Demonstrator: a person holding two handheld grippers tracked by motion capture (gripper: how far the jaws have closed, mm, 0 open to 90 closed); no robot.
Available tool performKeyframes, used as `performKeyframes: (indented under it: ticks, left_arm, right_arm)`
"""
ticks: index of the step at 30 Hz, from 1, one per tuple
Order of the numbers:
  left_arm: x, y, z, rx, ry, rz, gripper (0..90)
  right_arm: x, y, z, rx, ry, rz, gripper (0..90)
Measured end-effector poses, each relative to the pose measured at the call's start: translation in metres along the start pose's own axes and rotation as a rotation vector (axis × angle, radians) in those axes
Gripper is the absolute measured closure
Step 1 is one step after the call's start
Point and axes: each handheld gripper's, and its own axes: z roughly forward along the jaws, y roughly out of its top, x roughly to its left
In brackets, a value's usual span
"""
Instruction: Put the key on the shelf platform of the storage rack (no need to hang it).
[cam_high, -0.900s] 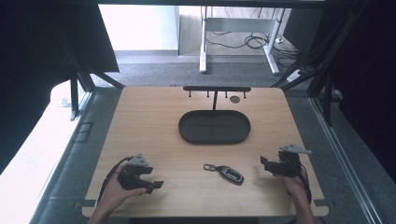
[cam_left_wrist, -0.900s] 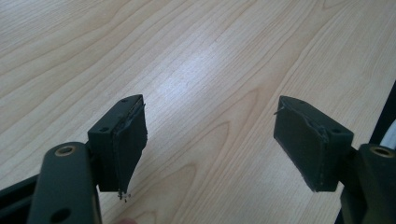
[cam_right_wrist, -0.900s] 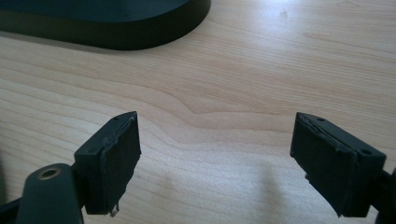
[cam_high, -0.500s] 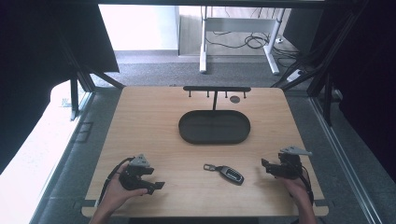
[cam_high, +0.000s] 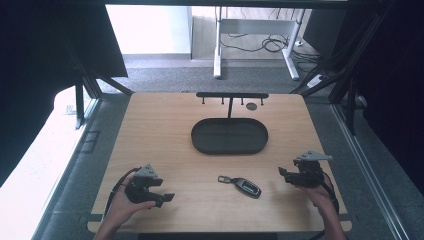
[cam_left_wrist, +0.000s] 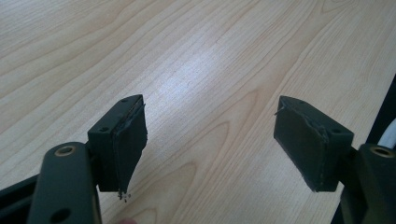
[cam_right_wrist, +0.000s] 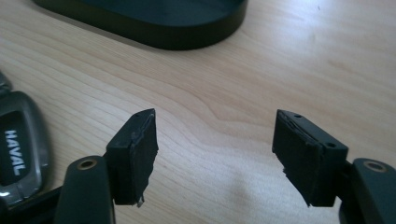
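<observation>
The car key (cam_high: 241, 184) lies flat on the wooden table (cam_high: 160, 130), at 6 o'clock from the black oval tray (cam_high: 229, 136) and between the 2 grippers. The right gripper (cam_high: 283, 172), at the key's 3 o'clock, has its jaws apart with nothing between them. The left gripper (cam_high: 168, 196), at the key's 9 o'clock, is likewise spread over bare wood.
</observation>
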Motion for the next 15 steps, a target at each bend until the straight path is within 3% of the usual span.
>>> performKeyframes:
  ticks: [4,5,15]
  left_arm:
    - [-0.001,0.0,-0.001,0.003,-0.004,0.001,26.0]
    - [-0.001,0.0,-0.002,0.001,-0.005,0.002,26.0]
    - [-0.002,0.0,-0.001,0.001,-0.007,0.001,26.0]
  right_arm:
    - [0.003,0.012,-0.005,0.011,0.059,-0.027,34.6]
    - [0.005,0.018,-0.007,0.025,0.067,-0.052,35.6]
    - [0.023,0.041,-0.016,0.09,0.09,-0.158,39.6]
